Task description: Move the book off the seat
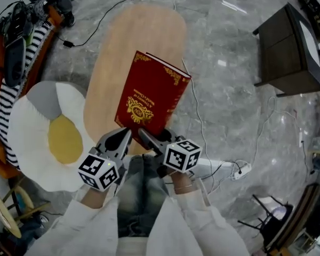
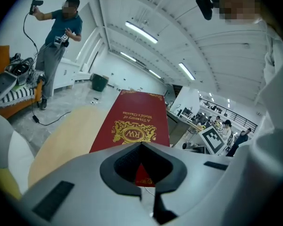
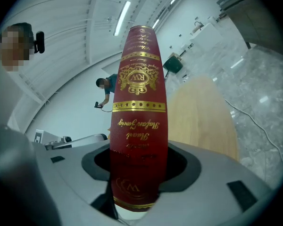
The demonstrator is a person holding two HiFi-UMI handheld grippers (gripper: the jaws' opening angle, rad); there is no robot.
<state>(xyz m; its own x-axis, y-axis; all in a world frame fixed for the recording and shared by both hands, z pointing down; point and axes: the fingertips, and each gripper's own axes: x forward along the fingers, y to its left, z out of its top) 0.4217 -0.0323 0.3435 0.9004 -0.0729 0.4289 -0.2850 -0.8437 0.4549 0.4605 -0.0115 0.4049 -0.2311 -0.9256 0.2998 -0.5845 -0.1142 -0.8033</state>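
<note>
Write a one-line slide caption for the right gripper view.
Right tongs clamp the spine of a red, gold-lettered book, with a pale wooden surface behind.

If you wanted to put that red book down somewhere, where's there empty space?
The oval wooden top beyond the red book is bare. So is the grey floor between it and the dark cabinet, though thin cables cross it. The left is crowded: egg-shaped cushion, striped cushion, black gear piled above.

The red book [image 2: 132, 117] I held bore a gold "RW" crest above "A Treasury of World's Classics"; the spine script was illegible.
</note>
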